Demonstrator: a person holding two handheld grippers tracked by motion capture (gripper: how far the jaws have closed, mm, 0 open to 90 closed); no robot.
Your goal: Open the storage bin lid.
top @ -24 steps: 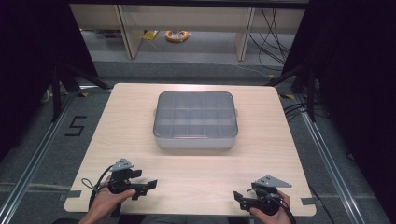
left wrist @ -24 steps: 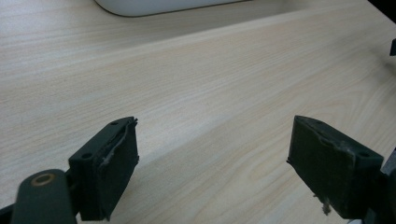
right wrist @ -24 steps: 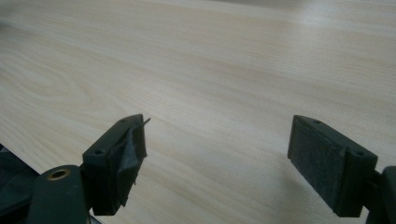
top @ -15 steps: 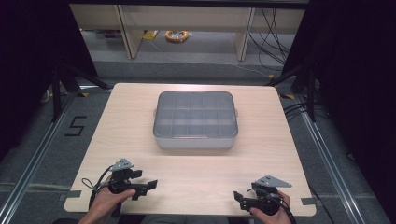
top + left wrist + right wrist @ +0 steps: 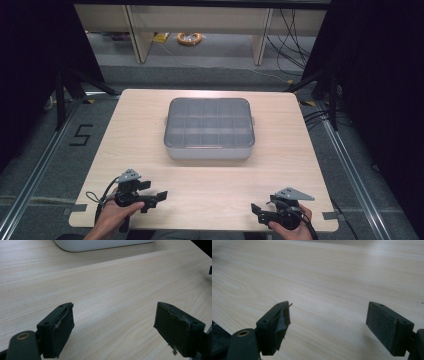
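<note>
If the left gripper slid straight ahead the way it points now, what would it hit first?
Probably nothing nearby: the left gripper points along the bare light wooden table toward the right gripper. The grey lidded plastic compartment box sits off to the side of that line, though depth is uncertain.

A black "5" [image 5: 80, 135] is marked on the grey floor [image 5: 45, 150], left of the desk [image 5: 130, 130]; no other text is legible.
</note>
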